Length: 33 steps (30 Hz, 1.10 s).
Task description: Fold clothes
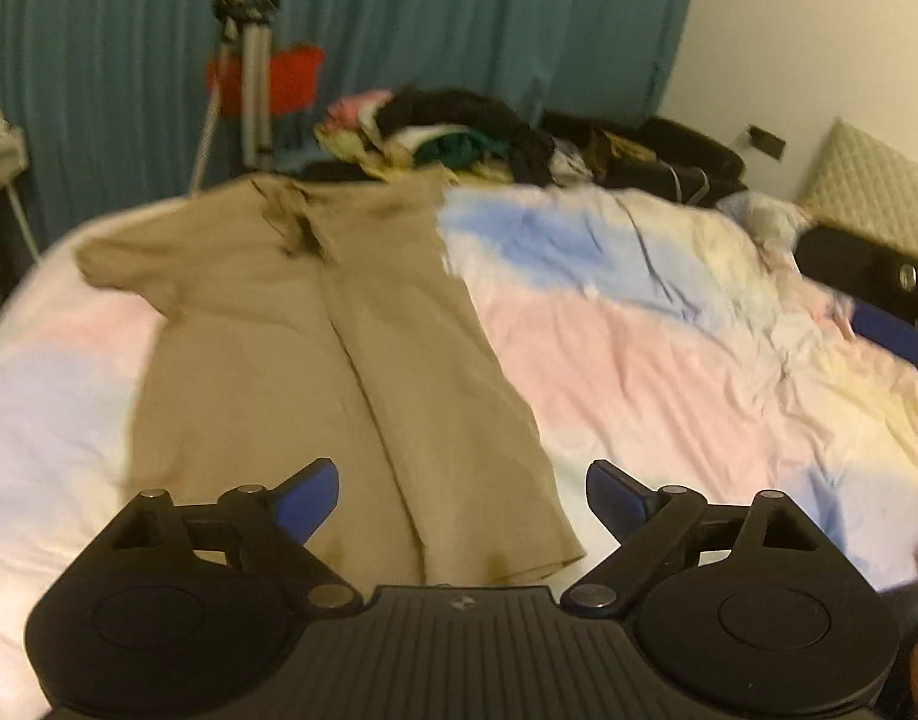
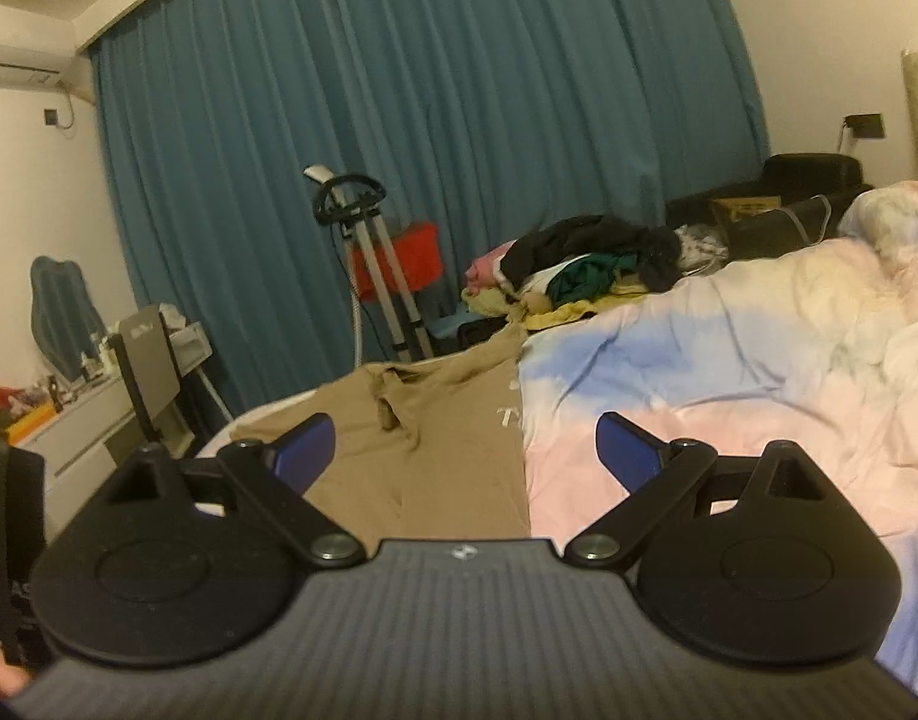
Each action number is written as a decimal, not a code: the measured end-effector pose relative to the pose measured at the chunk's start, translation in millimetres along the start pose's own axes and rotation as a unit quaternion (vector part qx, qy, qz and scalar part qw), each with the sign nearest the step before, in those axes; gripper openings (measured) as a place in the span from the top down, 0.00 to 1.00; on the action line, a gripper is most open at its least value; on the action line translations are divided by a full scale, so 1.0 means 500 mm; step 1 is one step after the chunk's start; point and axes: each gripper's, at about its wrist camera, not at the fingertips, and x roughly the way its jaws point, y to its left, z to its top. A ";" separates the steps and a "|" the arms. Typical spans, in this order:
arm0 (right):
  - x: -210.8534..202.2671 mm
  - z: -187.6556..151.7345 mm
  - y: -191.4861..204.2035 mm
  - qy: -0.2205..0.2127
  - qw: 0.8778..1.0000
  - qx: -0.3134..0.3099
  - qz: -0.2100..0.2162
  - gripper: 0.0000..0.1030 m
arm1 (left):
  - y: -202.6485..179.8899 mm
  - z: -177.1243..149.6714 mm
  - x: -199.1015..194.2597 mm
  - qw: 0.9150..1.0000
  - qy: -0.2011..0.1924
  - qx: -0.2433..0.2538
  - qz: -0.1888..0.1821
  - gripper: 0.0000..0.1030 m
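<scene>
teal curtain [image 2: 459,120] | tripod [image 2: 387,282] | red box [image 2: 420,255] | pastel bedspread [image 1: 669,372] | desk [image 2: 93,426]

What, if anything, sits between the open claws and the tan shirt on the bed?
Nothing visible. The tan shirt lies spread on the pastel duvet, directly ahead of the open left claw and right claw. The clothes pile sits beyond it.

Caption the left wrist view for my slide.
Open left gripper above a tan short-sleeved shirt, one side folded in, on a pastel duvet.
</scene>
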 end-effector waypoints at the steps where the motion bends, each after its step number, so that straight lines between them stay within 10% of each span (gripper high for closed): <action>1: -0.014 0.015 0.010 0.003 1.000 0.003 -0.011 0.08 | -0.005 0.012 -0.021 1.000 -0.007 -0.003 0.007 0.09; 10: -0.102 0.132 0.130 0.000 0.998 -0.050 -0.035 0.08 | 0.001 0.107 -0.243 0.992 -0.075 -0.059 0.079 0.05; 15: -0.068 0.175 0.123 0.022 0.998 -0.038 -0.045 0.08 | 0.019 0.142 -0.275 0.987 -0.082 -0.101 0.091 0.04; 19: -0.028 0.213 0.125 0.034 0.998 -0.012 -0.048 0.08 | 0.030 0.159 -0.239 0.991 -0.062 -0.045 0.112 0.04; 33: 0.454 0.113 0.246 0.076 0.991 -0.109 0.031 0.08 | 0.309 0.134 -0.005 0.981 -0.116 -0.090 0.125 0.04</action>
